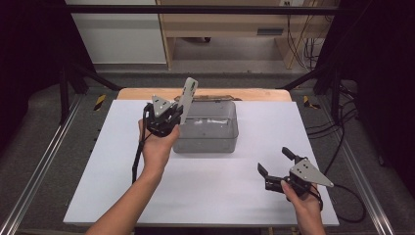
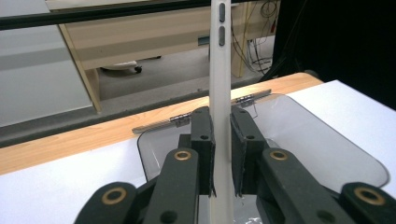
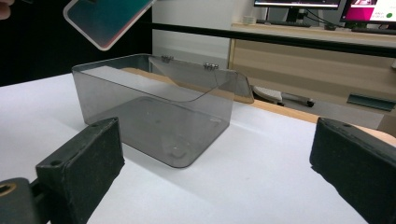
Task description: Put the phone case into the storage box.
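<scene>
Nearest to me, my right gripper (image 1: 275, 163) rests low over the front right part of the white worktop (image 1: 205, 196), its 2 jaws spread wide with nothing between them. It points toward the box from well apart, and in the right gripper view the box sits straight ahead across bare worktop.

Farther in, my left gripper (image 1: 177, 113) is raised above the worktop, just beside the left wall of the box. Its 2 jaws are pressed onto the flat faces of a phone (image 1: 187, 98), pinching it near its lower end. In the left gripper view the phone (image 2: 221, 93) stands edge-on between the pads, its long axis running up and away from the jaws, the side buttons near the top.

Beyond and partly under the phone is the clear box (image 1: 230, 139), open at the top, standing near the back edge of the worktop with its hinged lid folded back behind it. The open mouth lies ahead of and below my left jaws, slightly to their right.

I judge that the coming move turns on this: the phone is over the box's left rim, upright and tilted, so the left hand, the nearer 1, must carry it rightward over the mouth and lower it lengthwise.
</scene>
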Demonstrator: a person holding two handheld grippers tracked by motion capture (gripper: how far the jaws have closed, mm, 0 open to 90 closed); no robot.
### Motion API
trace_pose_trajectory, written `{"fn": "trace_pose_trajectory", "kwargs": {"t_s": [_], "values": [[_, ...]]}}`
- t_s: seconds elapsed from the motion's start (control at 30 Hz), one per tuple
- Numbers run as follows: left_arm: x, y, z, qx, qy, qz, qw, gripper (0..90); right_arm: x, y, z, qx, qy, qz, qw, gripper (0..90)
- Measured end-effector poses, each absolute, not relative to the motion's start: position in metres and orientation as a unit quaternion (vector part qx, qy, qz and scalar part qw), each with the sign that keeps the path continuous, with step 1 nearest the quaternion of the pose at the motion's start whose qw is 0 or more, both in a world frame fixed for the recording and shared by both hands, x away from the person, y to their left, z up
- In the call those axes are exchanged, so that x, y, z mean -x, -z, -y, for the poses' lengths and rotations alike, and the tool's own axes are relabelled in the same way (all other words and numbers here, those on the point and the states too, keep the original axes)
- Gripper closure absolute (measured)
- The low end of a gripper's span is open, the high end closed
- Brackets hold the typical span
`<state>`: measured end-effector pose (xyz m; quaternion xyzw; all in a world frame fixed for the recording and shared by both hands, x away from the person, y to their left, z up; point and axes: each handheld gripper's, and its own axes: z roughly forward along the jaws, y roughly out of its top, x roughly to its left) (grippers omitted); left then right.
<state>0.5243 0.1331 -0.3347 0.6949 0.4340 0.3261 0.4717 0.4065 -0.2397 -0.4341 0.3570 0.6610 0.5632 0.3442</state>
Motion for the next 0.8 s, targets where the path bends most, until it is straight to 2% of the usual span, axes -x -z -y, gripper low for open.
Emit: {"fn": "trace_pose_trajectory", "kwargs": {"t_s": [0.4, 0.8], "values": [[-0.550, 0.346, -0.126, -0.702, -0.333, -0.447, 0.444, 81.2, -0.402, 0.437, 0.251, -0.358, -0.572, -0.649, 0.352, 3.6], [-0.557, 0.351, -0.129, -0.692, -0.330, -0.471, 0.435, 81.2, -0.403, 0.441, 0.257, -0.375, -0.569, -0.646, 0.345, 3.6]]}}
